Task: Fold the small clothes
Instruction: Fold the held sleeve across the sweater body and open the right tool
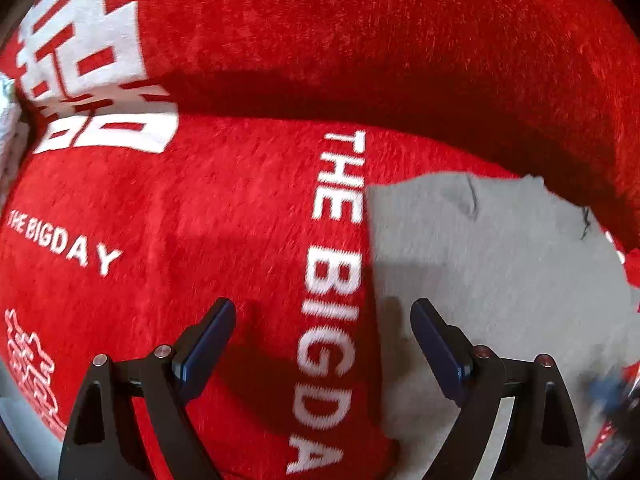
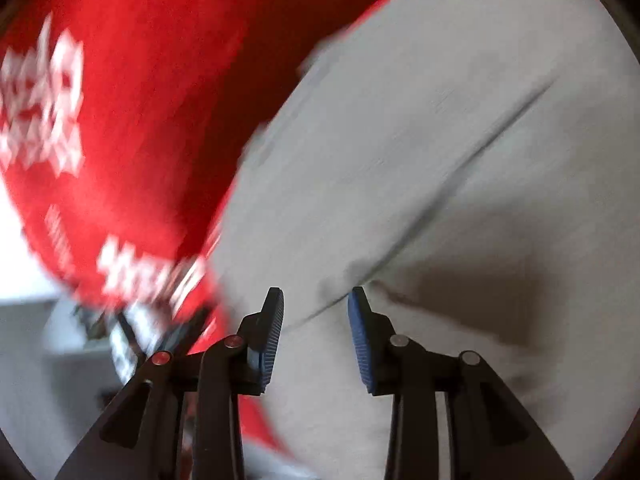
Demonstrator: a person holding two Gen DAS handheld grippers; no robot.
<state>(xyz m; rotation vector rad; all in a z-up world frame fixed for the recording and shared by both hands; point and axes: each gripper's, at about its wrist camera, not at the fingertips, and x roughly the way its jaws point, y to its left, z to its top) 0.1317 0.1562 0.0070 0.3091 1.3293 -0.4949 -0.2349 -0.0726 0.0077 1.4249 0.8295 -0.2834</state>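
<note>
A small grey garment [image 1: 480, 260] lies flat on a red plush blanket [image 1: 200, 220], with its left edge beside the white words "THE BIG DAY". My left gripper [image 1: 323, 306] points down over that edge and stands wide open, one finger over the blanket and one over the grey cloth, with nothing between them. In the blurred right wrist view the grey garment [image 2: 440, 140] fills the right side, and a crease runs down it towards my right gripper [image 2: 316, 294]. Its jaws stand apart just above the cloth, and the pads do not press on it.
The red blanket [image 2: 140, 120] rises in a thick fold [image 1: 400, 40] behind the garment. A pale, blurred area [image 2: 36, 340] lies past the blanket's edge at lower left. A blurred dark and blue object [image 1: 612, 396] sits at the garment's lower right.
</note>
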